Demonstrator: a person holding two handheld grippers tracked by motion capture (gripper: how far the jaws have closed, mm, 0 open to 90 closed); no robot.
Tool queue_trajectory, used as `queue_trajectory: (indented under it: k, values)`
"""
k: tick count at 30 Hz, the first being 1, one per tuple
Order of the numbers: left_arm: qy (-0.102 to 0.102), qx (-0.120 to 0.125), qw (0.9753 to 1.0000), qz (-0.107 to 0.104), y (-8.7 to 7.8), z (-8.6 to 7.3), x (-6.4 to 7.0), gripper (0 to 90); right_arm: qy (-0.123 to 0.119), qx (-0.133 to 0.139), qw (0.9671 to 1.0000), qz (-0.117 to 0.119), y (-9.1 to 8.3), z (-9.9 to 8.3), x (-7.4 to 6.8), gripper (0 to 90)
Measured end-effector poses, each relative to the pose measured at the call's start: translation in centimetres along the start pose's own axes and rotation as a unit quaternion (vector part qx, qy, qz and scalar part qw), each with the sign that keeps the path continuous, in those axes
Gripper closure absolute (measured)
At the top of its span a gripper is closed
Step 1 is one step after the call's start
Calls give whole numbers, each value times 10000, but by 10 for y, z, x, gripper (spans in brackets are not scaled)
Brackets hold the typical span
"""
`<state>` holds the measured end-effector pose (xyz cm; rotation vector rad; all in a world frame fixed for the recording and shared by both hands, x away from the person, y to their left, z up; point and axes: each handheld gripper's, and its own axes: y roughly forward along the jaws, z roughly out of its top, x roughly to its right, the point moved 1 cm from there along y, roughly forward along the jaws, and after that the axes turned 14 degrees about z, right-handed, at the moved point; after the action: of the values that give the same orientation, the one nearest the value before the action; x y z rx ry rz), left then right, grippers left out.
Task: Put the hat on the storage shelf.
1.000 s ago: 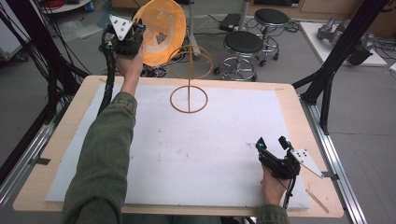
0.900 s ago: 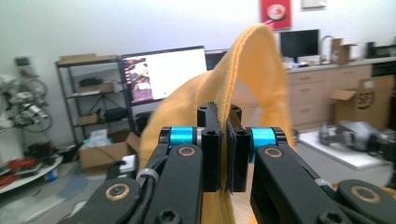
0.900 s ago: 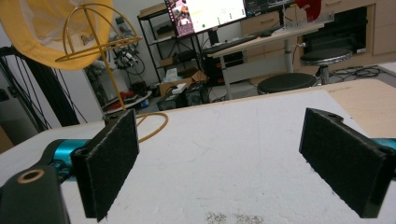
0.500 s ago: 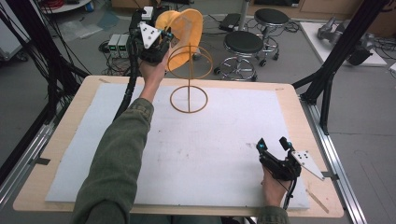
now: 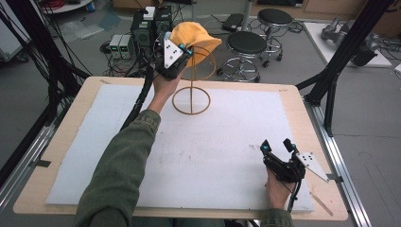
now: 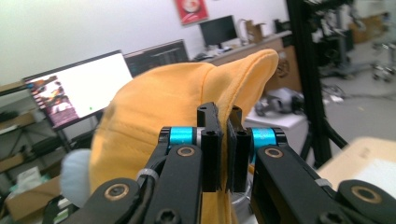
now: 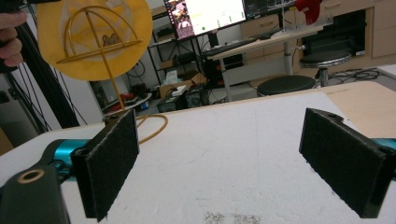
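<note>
Above the wire hat stand [image 5: 191, 87], our left gripper [image 5: 176, 59] pinches the yellow cap [image 5: 195, 38]; our right gripper [image 5: 276, 147] gapes idle. Misjudging the dome could tip it.

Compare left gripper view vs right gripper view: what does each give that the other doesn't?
Left gripper view: the left gripper, jaws shut on the edge of the yellow cap.
Right gripper view: the right gripper, jaws wide open over the white mat, and the wire hat stand, the cap's open underside just behind its dome.
Shared: the cap.

yellow cap [image 5: 193, 38] held up over wire stand [image 5: 191, 97] top.
</note>
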<state>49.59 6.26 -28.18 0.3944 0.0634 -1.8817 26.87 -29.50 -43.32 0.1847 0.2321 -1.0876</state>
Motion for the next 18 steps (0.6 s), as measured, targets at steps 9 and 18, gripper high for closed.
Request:
queue_trajectory:
  k: [9, 18]
  values:
    - [366, -44, 9963, -772, -15, -17, 13, 861, 4, -54, 10000, -16, 2, 0, -1, 109]
    - [564, -200, 9894, -1321, -23, -31, 18, 859, 2, -82, 10000, -42, 4, -1, -1, 109]
